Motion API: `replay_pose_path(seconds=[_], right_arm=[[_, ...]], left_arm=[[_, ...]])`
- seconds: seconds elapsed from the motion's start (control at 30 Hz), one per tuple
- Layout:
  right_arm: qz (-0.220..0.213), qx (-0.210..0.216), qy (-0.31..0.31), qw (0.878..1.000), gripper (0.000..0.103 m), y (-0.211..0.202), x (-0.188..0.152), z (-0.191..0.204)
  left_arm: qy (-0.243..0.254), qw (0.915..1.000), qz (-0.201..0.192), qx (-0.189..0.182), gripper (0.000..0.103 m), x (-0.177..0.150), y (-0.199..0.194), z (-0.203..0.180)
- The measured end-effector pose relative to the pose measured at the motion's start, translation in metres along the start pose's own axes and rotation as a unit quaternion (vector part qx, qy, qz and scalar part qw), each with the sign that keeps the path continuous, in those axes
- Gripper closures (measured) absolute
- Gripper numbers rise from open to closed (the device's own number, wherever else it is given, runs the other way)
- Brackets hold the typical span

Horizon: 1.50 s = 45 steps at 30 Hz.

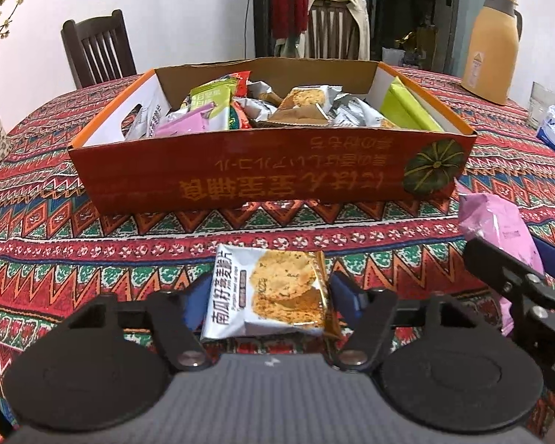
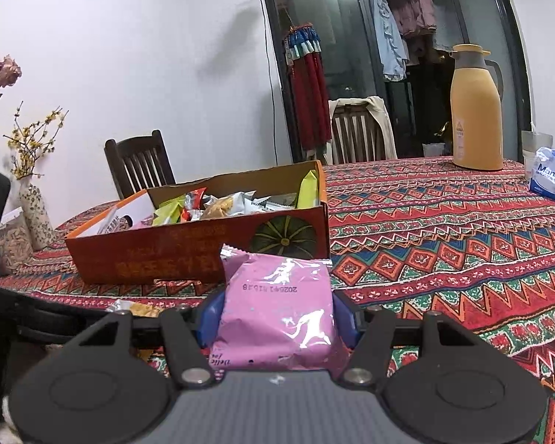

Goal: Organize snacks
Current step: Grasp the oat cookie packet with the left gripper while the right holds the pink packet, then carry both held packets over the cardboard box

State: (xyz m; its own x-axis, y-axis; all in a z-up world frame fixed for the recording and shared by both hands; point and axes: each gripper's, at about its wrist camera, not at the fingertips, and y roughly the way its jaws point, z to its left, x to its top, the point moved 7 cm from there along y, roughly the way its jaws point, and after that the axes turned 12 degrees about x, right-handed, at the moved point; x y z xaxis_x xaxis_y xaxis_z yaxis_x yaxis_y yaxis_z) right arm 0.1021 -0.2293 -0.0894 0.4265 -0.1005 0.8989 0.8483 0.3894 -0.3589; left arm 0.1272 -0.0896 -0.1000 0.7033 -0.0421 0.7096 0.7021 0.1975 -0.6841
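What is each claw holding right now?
Left claw: shut on the silver cracker snack packet.
Right claw: shut on the pink foil snack packet.

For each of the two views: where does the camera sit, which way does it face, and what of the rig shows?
Left wrist: sits on the left gripper, faces the snack box; its fingers clamp a cracker packet, right gripper at the edge.
Right wrist: sits on the right gripper, holding a pink packet, faces the box from farther right.
Shared: box, yellow thermos, patterned tablecloth.
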Motion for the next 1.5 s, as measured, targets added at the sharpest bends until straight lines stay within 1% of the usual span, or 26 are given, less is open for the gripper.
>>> replay_pose_path(seconds=[0.23, 0.47, 0.57, 0.77, 0.9, 0.93, 1.03, 1.07, 1.13, 1.17, 1.23, 1.3, 1.37, 1.43, 1.47, 1.5], right_arm=[[0.002, 0.001, -0.006, 1.000, 0.042, -0.001, 0.002, 0.004], [-0.012, 0.001, -0.023, 1.000, 0.042, 0.000, 0.020, 0.012], [-0.026, 0.002, -0.034, 0.999, 0.042, 0.001, 0.034, 0.016], [-0.055, -0.001, -0.062, 0.997, 0.042, 0.013, 0.072, 0.026], [-0.067, -0.003, -0.075, 0.995, 0.042, 0.034, 0.099, 0.030], [-0.069, -0.004, -0.077, 0.995, 0.043, 0.042, 0.107, 0.030], [-0.077, -0.004, -0.083, 0.994, 0.045, 0.067, 0.127, 0.032], [-0.077, -0.004, -0.085, 0.993, 0.047, 0.076, 0.131, 0.032], [-0.062, -0.005, -0.084, 0.995, 0.057, 0.101, 0.133, 0.028], [-0.054, -0.006, -0.078, 0.995, 0.058, 0.111, 0.132, 0.025], [-0.034, -0.009, -0.064, 0.997, 0.058, 0.129, 0.124, 0.014], [-0.018, -0.011, -0.052, 0.998, 0.057, 0.138, 0.115, 0.006], [-0.016, -0.009, -0.042, 0.999, 0.057, 0.140, 0.114, 0.001], [-0.024, -0.009, -0.039, 0.999, 0.056, 0.137, 0.114, 0.001], [-0.026, -0.009, -0.039, 0.999, 0.055, 0.136, 0.114, 0.001], [-0.027, -0.009, -0.040, 0.999, 0.052, 0.136, 0.113, 0.002]], left_arm=[[0.005, 0.9999, -0.007, -0.007, 0.037, 0.000, -0.004, 0.003], [-0.002, 0.9989, -0.044, -0.016, 0.037, 0.015, -0.021, 0.015], [-0.014, 0.9972, -0.072, -0.016, 0.037, 0.031, -0.032, 0.026], [-0.047, 0.9911, -0.124, 0.001, 0.037, 0.082, -0.042, 0.054], [-0.061, 0.9869, -0.148, 0.016, 0.037, 0.118, -0.034, 0.064], [-0.064, 0.9861, -0.152, 0.017, 0.037, 0.126, -0.030, 0.065], [-0.060, 0.9842, -0.165, 0.018, 0.035, 0.145, -0.012, 0.063], [-0.061, 0.9843, -0.164, 0.022, 0.035, 0.149, -0.003, 0.062], [-0.066, 0.9853, -0.155, 0.027, 0.036, 0.153, 0.018, 0.062], [-0.071, 0.9853, -0.153, 0.029, 0.036, 0.154, 0.027, 0.063], [-0.075, 0.9859, -0.147, 0.030, 0.036, 0.152, 0.044, 0.065], [-0.067, 0.9892, -0.128, 0.024, 0.036, 0.148, 0.055, 0.067], [-0.073, 0.9900, -0.120, 0.016, 0.036, 0.146, 0.059, 0.070], [-0.076, 0.9897, -0.121, 0.010, 0.035, 0.144, 0.058, 0.074], [-0.078, 0.9895, -0.122, 0.008, 0.032, 0.143, 0.058, 0.075], [-0.079, 0.9892, -0.123, 0.010, 0.026, 0.143, 0.057, 0.076]])
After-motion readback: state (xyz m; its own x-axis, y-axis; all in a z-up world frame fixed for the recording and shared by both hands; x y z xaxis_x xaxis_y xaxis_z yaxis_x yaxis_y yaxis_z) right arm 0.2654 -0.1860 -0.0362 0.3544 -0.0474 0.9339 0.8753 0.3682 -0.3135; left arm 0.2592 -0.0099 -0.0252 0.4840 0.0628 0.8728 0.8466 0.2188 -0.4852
